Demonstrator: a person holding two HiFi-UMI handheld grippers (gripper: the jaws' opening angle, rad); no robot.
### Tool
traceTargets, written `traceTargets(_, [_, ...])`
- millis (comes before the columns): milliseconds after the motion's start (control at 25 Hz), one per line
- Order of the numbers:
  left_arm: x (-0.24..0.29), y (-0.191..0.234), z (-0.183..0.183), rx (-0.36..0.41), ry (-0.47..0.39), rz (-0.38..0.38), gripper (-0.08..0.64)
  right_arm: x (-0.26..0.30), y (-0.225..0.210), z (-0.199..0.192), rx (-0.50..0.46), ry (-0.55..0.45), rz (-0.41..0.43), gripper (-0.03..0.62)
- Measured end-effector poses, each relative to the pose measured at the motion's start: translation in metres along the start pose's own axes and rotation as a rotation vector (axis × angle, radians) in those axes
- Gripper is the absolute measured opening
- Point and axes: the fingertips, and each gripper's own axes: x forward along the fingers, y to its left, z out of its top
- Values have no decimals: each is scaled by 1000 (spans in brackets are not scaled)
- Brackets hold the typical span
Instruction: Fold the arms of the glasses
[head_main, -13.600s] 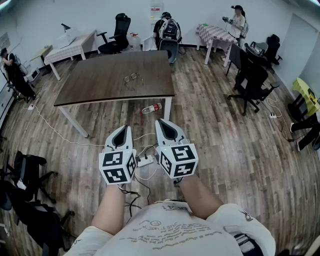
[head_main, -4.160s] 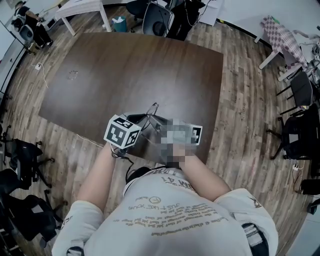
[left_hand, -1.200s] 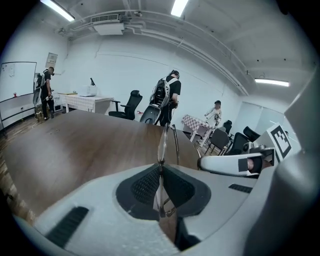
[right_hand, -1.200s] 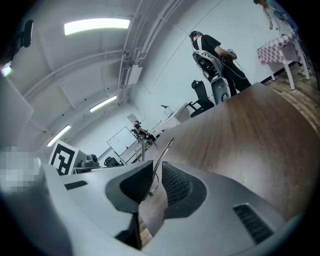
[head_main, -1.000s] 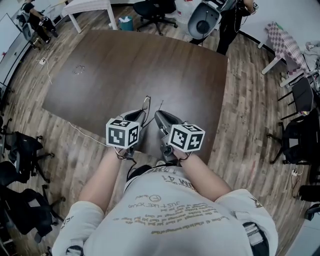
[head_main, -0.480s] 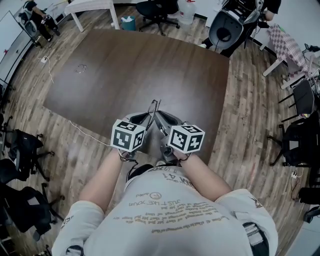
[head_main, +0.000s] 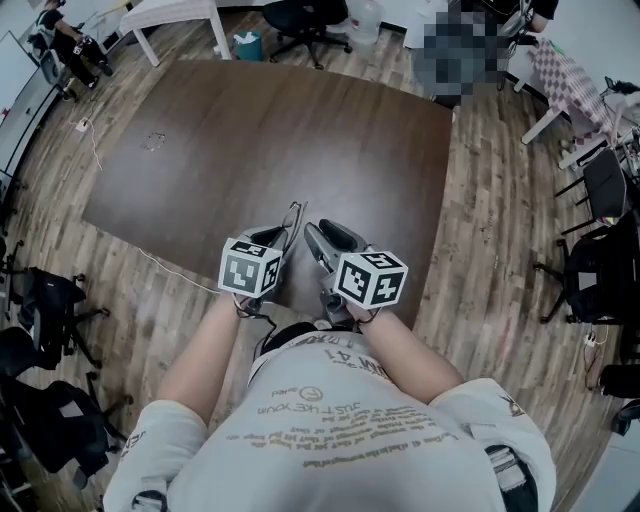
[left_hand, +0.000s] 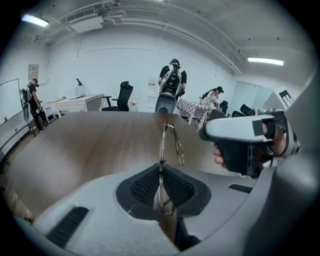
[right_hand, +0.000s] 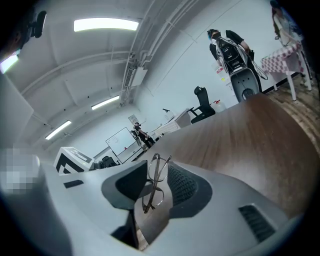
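Note:
Thin metal-framed glasses (head_main: 292, 216) are held over the near edge of the dark wooden table (head_main: 250, 130). My left gripper (head_main: 283, 238) is shut on them; in the left gripper view the glasses (left_hand: 163, 145) stand edge-on, pinched between the closed pads, and stick out beyond the tips. My right gripper (head_main: 318, 238) is close on the right. Its jaws have just been opening. In the right gripper view the glasses (right_hand: 156, 175) stand between the pads with a gap on each side. Whether the arms are folded I cannot tell.
Black office chairs stand on the floor at left (head_main: 45, 300) and right (head_main: 590, 280). A white cable (head_main: 170, 270) runs under the table's near edge. A white table (head_main: 170, 15) and people stand beyond the far side.
Half a second ago both grippers' tips met at the glasses. Now the right gripper's jaws have come apart from the frame. The left gripper has sunk slightly with the glasses.

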Motion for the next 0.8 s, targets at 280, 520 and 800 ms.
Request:
traceTargets(280, [36,26,-16,177,141,97,34,-13,-17,3,-50,-15,-81,25])
traceTargets(520, [75,44,-29,288,254,173,34,-22,-32,12,-105,-23,-133,14])
traceTargets(800, [108,56,-40,516,348,251,34,-23,-44,19,-92,-23,-149,14])
